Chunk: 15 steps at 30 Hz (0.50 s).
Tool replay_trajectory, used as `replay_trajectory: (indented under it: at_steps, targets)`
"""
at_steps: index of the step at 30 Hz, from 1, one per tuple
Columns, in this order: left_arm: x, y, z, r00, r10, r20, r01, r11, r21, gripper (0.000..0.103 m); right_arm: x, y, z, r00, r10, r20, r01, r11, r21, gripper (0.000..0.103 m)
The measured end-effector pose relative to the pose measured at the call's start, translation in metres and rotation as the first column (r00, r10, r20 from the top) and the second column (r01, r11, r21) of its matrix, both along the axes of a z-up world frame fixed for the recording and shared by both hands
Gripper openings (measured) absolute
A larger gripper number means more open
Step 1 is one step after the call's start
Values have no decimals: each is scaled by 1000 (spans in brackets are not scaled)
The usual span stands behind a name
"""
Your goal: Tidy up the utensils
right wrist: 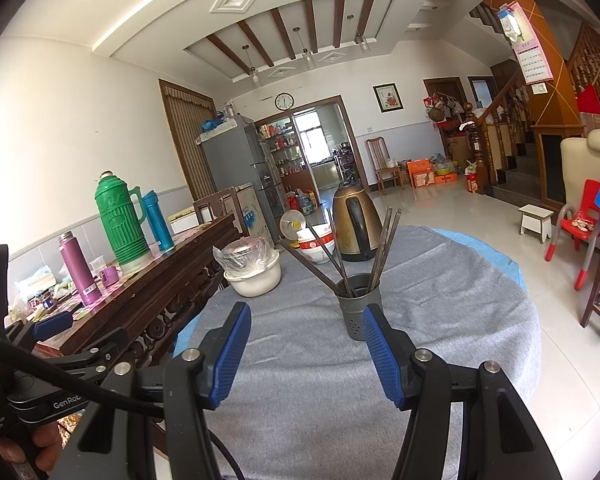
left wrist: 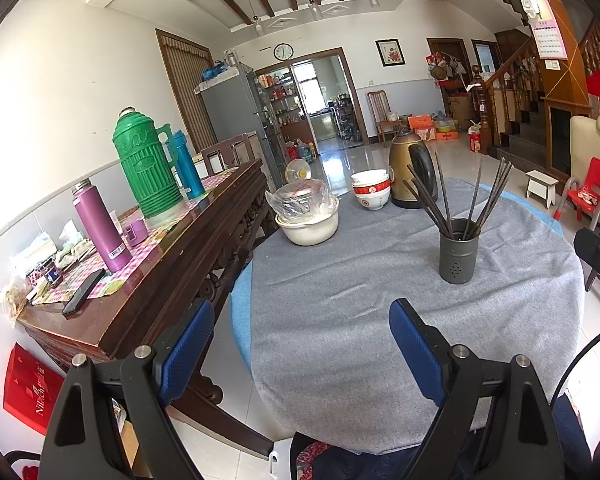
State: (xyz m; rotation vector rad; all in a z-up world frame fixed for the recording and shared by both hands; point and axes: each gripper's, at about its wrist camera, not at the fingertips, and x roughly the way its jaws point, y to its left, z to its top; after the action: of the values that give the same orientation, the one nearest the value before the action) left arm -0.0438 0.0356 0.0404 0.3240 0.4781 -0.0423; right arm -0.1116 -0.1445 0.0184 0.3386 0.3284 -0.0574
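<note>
Dark grey perforated holder (left wrist: 458,256) bristling with splayed chopsticks (left wrist: 432,204); left gripper (left wrist: 302,344) and right gripper (right wrist: 304,350) agape, empty.

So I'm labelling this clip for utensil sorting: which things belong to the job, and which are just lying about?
Job: chopsticks; grey utensil holder.

Lying about: stacked bowls; brass kettle; white basin; green thermos; purple flask.

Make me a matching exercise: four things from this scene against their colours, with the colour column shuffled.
Things:
1. tall thermos
2. kettle
3. chopstick holder
4. slim flask

Colours:
A. purple
B. dark grey
C. green
D. bronze

Pairs: 1-C, 2-D, 3-B, 4-A
</note>
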Motion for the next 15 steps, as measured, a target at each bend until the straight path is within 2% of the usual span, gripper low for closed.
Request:
replay_trajectory:
  at_steps: [15]
  targets:
    - [0, 1, 0, 1000, -1, 1, 1, 1000, -1, 90, 0, 1, 1, 1000, 0, 7, 0, 1000, -3, 62]
